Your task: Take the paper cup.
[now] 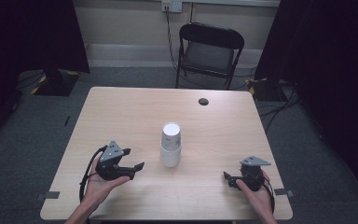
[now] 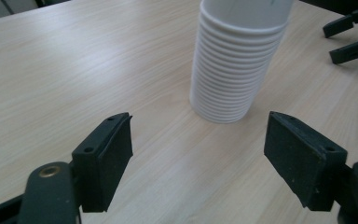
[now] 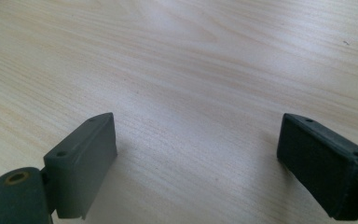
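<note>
- Looking down from the high view, I see a stack of white cups point(image 1: 171, 144) standing upside down near the middle of the table point(image 1: 121, 107).
- My left gripper point(image 1: 133, 160) sits just left of the stack, near side, pointing toward it, apart from it.
- Left jaws spread, nothing between them; in the left gripper view the stack of white cups point(image 2: 235, 65) stands beyond the open jaws, slightly right of centre, not touched.
- Ribbed rims of many nested cups visible there, widest at the tabletop.
- My right gripper point(image 1: 230, 179) is near the right edge, near side, well apart from the stack, held by the right hand point(image 1: 256, 193).
- Right jaws spread too, only bare wood between them in the right gripper view.
- Right gripper point(image 2: 349, 32) also peeks in at the far right corner of the left gripper view.
- Left hand point(image 1: 100, 184) cups its gripper from below, black cable looping on the left.
- Small dark round spot point(image 1: 203, 101) on the far side of the table.
- Black folding chair point(image 1: 209, 51) stands beyond the far edge, against the wall.
</note>
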Available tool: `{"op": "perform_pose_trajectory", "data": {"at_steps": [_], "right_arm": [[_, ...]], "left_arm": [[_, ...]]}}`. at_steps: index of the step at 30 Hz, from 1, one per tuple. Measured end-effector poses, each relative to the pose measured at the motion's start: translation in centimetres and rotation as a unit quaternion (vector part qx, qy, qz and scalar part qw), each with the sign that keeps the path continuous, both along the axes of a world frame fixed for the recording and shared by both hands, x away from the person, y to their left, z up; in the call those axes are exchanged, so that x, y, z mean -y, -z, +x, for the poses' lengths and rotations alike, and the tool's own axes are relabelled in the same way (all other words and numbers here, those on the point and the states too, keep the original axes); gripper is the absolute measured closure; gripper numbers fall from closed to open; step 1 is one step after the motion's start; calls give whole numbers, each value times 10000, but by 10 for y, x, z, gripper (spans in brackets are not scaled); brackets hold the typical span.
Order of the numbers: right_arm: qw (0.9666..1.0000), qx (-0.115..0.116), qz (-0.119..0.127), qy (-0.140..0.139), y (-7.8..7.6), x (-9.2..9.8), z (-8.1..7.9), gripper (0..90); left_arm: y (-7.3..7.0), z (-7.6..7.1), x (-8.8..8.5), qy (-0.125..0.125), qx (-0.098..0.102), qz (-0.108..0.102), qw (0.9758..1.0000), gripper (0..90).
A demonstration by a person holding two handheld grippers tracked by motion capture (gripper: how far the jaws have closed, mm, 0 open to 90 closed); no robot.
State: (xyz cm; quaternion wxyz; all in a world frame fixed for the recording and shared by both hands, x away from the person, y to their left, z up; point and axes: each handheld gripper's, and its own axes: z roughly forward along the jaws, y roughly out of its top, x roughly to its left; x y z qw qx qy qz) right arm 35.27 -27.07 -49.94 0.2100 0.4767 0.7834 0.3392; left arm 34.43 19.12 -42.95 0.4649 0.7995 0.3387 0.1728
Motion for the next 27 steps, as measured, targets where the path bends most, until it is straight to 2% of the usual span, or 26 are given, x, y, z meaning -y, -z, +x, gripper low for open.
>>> {"op": "perform_pose_trajectory", "data": {"at_steps": [2,5,6,12,14,17,27], "right_arm": [[10000,0,3,6,0,0,0,113],[10000,-6,-4,18,0,-1,1,114],[10000,0,-7,21,0,-1,2,114],[10000,0,-8,21,0,-1,2,114],[10000,1,-8,21,0,-1,2,114],[10000,1,-9,21,0,-1,2,114],[10000,0,1,37,0,-2,2,114]], "left_arm": [[-5,1,6,25,50,-88,9999,193],[-10,5,12,68,-4,-251,9997,168],[-13,6,17,148,39,-177,9997,168],[-21,11,26,176,154,-211,9995,171],[-24,13,30,187,219,-334,9990,174],[-29,15,34,184,290,-373,9987,173],[-42,26,50,285,256,-482,9981,166]]}}
